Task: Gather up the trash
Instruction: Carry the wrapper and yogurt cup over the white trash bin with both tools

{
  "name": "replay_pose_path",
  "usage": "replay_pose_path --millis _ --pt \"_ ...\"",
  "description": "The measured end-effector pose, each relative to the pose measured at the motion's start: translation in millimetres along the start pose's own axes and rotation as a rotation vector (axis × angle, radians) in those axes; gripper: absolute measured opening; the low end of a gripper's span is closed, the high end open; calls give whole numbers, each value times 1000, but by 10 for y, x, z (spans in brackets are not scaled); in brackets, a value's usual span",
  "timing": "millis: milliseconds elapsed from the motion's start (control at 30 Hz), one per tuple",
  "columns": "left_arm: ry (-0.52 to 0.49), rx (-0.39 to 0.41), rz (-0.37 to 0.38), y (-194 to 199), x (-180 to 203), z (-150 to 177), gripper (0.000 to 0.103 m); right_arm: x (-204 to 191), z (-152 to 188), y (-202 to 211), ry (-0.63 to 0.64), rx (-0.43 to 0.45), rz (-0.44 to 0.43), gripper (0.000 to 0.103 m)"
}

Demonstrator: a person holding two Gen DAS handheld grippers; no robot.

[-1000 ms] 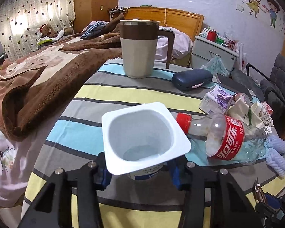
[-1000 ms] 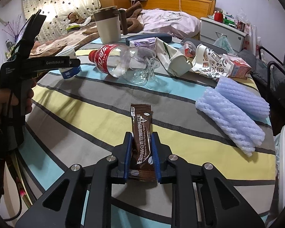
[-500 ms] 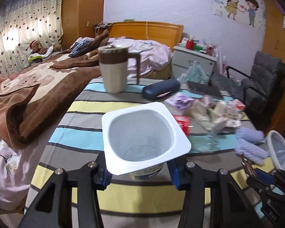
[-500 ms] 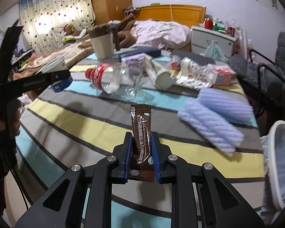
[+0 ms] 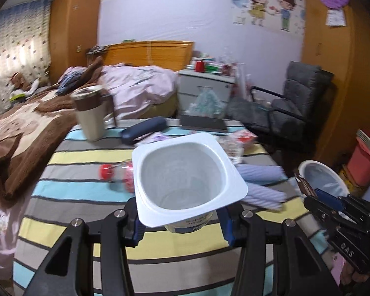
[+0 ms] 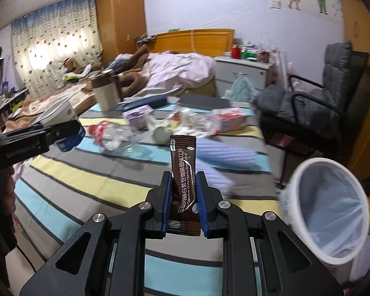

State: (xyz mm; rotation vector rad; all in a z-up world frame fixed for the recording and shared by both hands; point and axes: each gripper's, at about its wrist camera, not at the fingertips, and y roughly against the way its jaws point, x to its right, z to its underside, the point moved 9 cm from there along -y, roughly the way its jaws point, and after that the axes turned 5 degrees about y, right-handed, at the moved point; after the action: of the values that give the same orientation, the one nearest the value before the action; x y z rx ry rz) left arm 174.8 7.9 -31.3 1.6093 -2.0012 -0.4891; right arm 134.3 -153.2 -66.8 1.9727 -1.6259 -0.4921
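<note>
Left tongs (image 5: 182, 218) clamped part-open, right tongs (image 6: 184, 198) pinched nearly shut, both apparently angled downward.

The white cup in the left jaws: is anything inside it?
The white cup looks empty; its bare bottom shows. Its outer wall and label are mostly hidden under its rim.

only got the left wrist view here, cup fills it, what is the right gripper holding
Observer: The right gripper is shut on a brown coffee sachet that stands upright between its fingers.
Operator: is the bin lined
Observer: Yes, the white bin has a clear liner and looks empty, as far as the right wrist view shows.
Operator: any print on my cup
Observer: The yogurt cup has a blue band low on its side, just above the left gripper.
</note>
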Motion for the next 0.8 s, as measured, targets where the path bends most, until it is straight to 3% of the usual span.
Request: replay_pose_path --millis 633,800 --pt "-195 -90 336 -292 2149 178 51 1407 409 511 -174 -1 260 22" --pt "-236 -138 377 -454 2561 306 51 1731 567 567 -207 -24 305 22"
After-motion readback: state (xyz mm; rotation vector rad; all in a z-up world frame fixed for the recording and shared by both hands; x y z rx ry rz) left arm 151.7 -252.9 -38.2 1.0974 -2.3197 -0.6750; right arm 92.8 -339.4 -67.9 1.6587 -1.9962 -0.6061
